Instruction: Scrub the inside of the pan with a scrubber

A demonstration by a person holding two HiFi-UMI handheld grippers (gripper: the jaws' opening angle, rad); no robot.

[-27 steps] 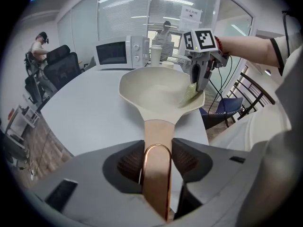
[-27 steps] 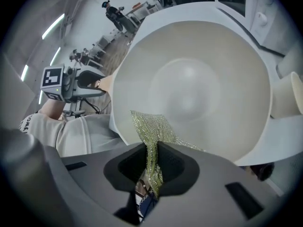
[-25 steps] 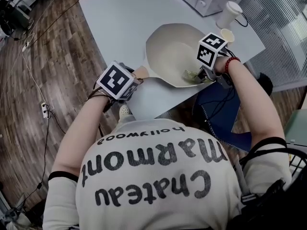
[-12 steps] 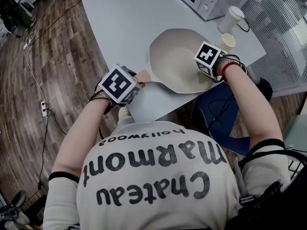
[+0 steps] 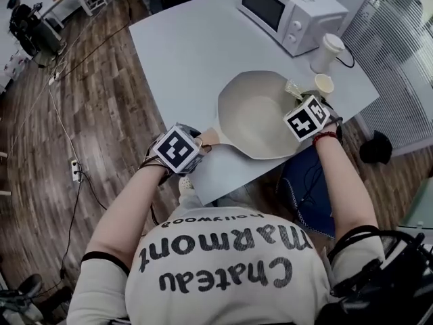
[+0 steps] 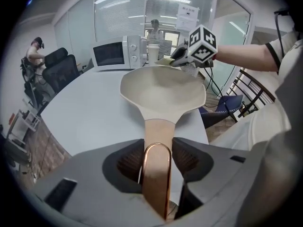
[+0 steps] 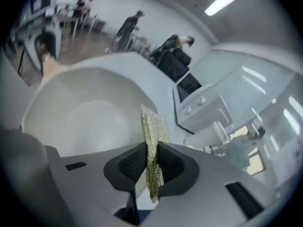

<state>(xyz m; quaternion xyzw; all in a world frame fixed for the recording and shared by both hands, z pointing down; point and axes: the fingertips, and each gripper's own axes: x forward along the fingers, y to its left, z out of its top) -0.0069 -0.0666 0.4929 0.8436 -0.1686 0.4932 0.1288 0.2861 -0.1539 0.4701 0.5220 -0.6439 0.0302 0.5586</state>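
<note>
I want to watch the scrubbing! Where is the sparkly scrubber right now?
In the right gripper view, the scrubber stands pinched in the right gripper, by the pan's right rim, on the microwave's side.

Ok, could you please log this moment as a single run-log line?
left gripper: jaws opening, pan handle between them | right gripper: shut on scrubber, at rim of pan | pan: on table

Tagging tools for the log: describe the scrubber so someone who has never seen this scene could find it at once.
On the pale table, find the cream pan near the microwave. At its rim, the right gripper has its jaws shut on the scrubber: a thin, yellow-green mesh pad standing on edge, the only glittery thing there.
</note>
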